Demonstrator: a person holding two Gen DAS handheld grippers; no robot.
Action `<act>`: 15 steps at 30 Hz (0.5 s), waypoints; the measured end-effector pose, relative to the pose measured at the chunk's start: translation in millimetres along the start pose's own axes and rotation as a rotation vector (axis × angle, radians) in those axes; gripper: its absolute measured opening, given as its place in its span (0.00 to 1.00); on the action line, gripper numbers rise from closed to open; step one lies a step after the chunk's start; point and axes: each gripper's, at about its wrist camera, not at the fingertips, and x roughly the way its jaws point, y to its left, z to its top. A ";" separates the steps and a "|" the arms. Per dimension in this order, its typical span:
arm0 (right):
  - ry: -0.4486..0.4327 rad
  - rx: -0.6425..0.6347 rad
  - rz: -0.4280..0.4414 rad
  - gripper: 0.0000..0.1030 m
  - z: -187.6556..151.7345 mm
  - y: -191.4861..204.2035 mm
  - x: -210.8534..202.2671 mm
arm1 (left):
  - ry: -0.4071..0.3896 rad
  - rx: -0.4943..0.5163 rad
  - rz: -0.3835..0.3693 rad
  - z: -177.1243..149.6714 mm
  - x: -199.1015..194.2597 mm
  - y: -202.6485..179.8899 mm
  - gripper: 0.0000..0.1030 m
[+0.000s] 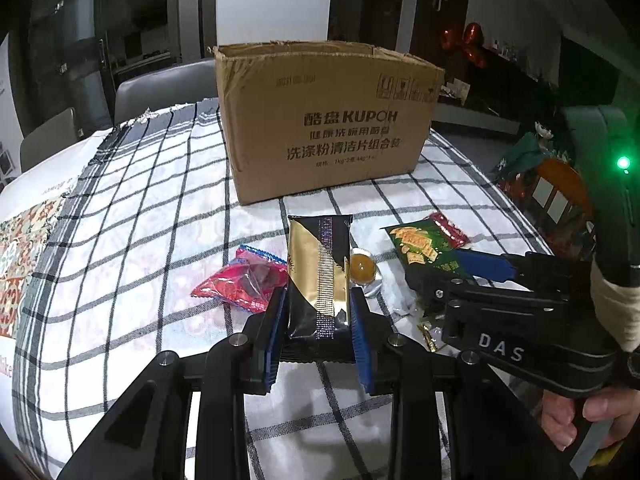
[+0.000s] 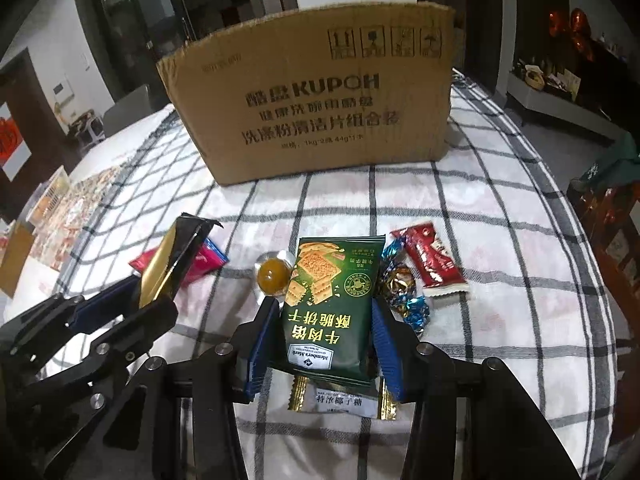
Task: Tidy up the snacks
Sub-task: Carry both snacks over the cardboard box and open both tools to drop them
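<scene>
Tablecloth (image 1: pixel 152 208) was white with black-grey check. Box (image 1: pixel 324 120) plain brown, dark print. Packet (image 1: pixel 318 276) black and gold; biscuit pack (image 2: pixel 332 308) dark green; far-right wrapper (image 2: pixel 430 260) red; pads (image 1: pixel 276 344) blue.

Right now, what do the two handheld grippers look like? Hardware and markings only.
Both are matte black linkage frames with silver pivot bolts and ribbed blue finger pads. The left gripper and right gripper look identical in build. The right one's body carries white "DAS" lettering and a lit green LED. A cream sleeve cuff shows behind it.
</scene>
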 end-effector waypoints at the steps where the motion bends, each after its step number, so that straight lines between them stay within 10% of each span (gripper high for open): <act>1: -0.012 -0.001 0.002 0.46 1.2 0.0 -4.1 | -0.004 -0.001 0.001 1.3 -2.5 -0.2 0.30; 15: -0.157 -0.017 0.067 0.46 36.6 -0.5 -59.7 | -0.088 -0.006 0.011 38.0 -45.5 -4.1 0.30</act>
